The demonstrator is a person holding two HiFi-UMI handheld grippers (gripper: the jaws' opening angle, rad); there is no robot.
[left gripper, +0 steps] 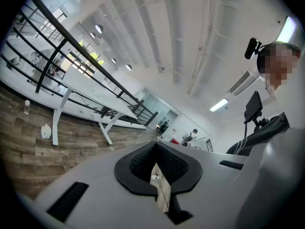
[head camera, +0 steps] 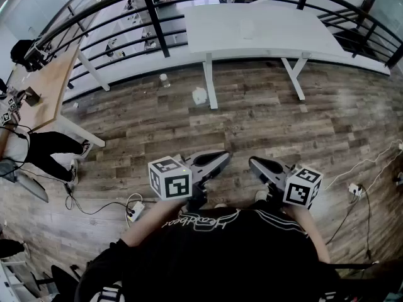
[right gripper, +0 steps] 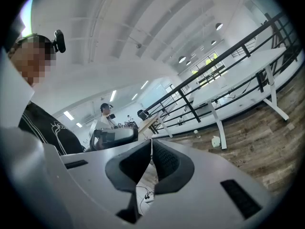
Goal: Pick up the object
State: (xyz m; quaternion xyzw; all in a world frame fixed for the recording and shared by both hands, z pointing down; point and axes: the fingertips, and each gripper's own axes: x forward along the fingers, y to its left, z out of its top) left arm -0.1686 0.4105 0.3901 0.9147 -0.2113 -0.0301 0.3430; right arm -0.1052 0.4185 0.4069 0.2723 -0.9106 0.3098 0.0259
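Against the person's chest, left gripper (head camera: 221,157) and right gripper (head camera: 254,163) sit clenched, both empty; probably a carrying posture. Object uncertain: likeliest the white jug (head camera: 199,95) on floor (head camera: 264,115) beside table leg (head camera: 210,80), well ahead.

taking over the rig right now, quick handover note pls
Left tongs: shut, empty, held low in front of the body.
Right tongs: shut, empty, beside the left.
Things: white jug on the wood floor by a leg of the white table; clear bottle a little to its left. Both lie ahead, away from the tongs.
Done: nothing picked up.
Left: which one is the object is unclear; approach, open, grasp, lift.
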